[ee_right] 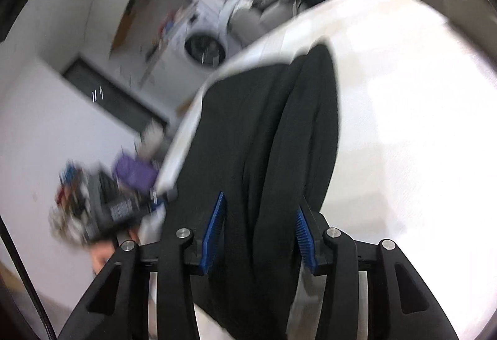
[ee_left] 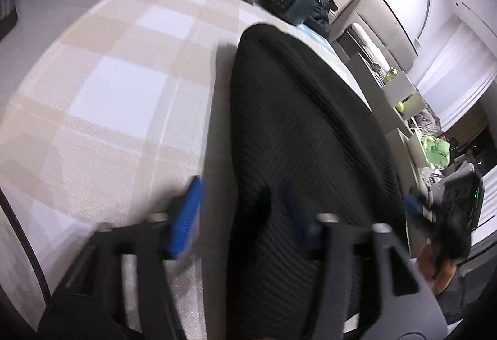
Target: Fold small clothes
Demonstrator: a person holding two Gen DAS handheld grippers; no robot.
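Left wrist view: the left claw (ee_left: 239, 218) stands wide, its blue pads clear of the black garment (ee_left: 310, 138), which lies long across the checked cloth (ee_left: 108, 91) on the desk, running from near to far.
Right wrist view: the right claw (ee_right: 259, 231) is half closed around a bunched, doubled length of the black garment (ee_right: 279, 138); the pads seem to pinch it.
Step in hand: a lengthwise fold looks laid.
Next move: probably flatten the bunch, then fold end to end.
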